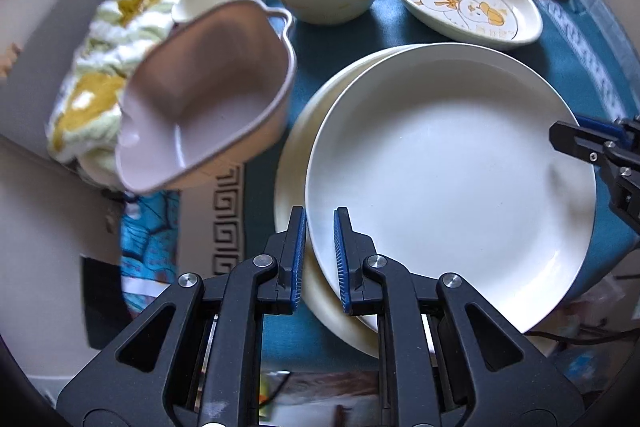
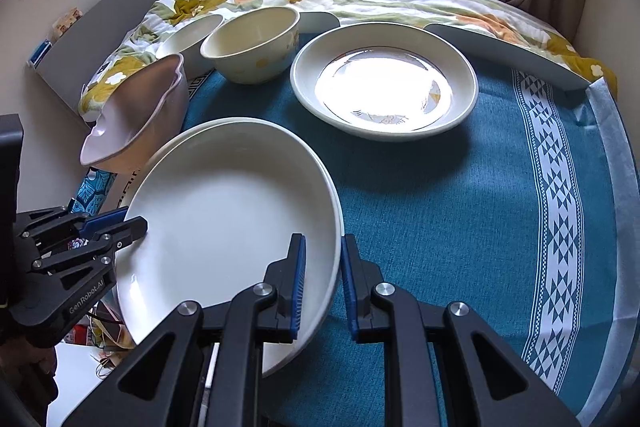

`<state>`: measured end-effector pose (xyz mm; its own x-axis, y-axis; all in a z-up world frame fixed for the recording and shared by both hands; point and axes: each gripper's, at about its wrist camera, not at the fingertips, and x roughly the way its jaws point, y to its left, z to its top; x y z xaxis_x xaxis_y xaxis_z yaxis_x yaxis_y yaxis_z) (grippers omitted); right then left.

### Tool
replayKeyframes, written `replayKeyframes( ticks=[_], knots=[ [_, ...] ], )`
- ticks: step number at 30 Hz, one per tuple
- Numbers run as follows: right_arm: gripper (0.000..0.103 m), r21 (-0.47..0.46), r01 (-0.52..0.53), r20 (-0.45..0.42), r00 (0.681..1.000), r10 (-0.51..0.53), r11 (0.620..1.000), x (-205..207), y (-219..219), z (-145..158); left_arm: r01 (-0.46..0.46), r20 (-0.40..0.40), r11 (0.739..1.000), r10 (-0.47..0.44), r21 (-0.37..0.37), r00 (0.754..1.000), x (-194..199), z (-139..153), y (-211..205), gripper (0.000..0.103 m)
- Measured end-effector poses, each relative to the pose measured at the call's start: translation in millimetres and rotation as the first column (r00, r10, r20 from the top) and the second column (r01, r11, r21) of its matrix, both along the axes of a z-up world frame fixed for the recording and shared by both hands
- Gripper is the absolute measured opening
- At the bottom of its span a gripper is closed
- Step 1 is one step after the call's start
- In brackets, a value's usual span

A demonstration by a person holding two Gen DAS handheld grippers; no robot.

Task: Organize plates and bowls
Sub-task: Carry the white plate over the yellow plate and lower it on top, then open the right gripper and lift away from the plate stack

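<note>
step: stacking plates | left gripper (image 1: 320, 259) and right gripper (image 2: 323, 283) both pinched on opposite rims of the white plate (image 1: 452, 179), tilted just over the cream plate (image 1: 296, 163) on the blue cloth (image 2: 440, 195) | next, I reckon: level it, lower, then let go
</note>
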<state>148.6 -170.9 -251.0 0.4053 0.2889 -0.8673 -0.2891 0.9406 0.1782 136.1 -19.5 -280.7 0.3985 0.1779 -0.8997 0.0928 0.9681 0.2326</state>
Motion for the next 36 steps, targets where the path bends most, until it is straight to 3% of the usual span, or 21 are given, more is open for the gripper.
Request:
replayKeyframes(
  ticks=[2,11,17,23,24,26,27,28,30,31,32,36],
  knots=[
    [0.016,-0.001,-0.009,0.002,1.0,0.009,1.0,-2,3,0,0.0,0.004,0.999,0.0,0.038,1.0,2,0,-1,0.012],
    [0.016,-0.01,-0.006,0.002,1.0,0.006,1.0,-1,5,0,0.0,-0.007,1.0,0.0,0.001,1.0,6,2,2,0.012],
    [0.016,0.046,0.02,-0.008,1.0,-0.019,0.999,-3,-5,7,-0.019,-0.012,0.997,0.018,-0.073,1.0,-1,20,16,0.012],
    [0.016,0.117,0.054,0.018,0.998,-0.056,0.992,-5,-27,43,-0.011,0.049,0.972,0.023,-0.234,0.999,-11,74,18,0.013],
    [0.016,0.129,0.063,0.022,0.998,-0.066,0.99,-5,-31,49,-0.004,0.058,0.966,0.02,-0.26,0.998,-10,83,17,0.019],
    [0.016,0.152,0.096,0.034,0.994,-0.102,0.984,-3,-43,65,0.008,0.078,0.956,0.016,-0.293,0.997,-7,98,14,0.054],
    [0.021,0.156,0.111,0.04,0.992,-0.119,0.981,-1,-49,74,0.019,0.106,0.949,0.015,-0.314,0.994,-5,109,12,0.085],
    [0.028,0.155,0.118,0.043,0.991,-0.126,0.981,1,-54,80,0.031,0.141,0.943,0.017,-0.331,0.99,-3,117,10,0.099],
    [0.082,0.166,0.127,0.057,0.989,-0.138,0.978,6,-65,92,0.056,0.192,0.931,0.015,-0.36,0.981,1,129,5,0.102],
    [0.094,0.181,0.129,0.065,0.988,-0.143,0.975,10,-71,97,0.064,0.198,0.923,0.014,-0.38,0.98,8,133,1,0.102],
    [0.102,0.197,0.128,0.075,0.987,-0.145,0.972,16,-78,102,0.061,0.191,0.917,0.017,-0.394,0.981,15,134,-1,0.102],
    [0.102,0.187,0.08,0.138,0.985,-0.107,0.979,47,-102,113,0.015,0.143,0.882,0.06,-0.471,0.988,44,123,-14,0.102]
  ],
)
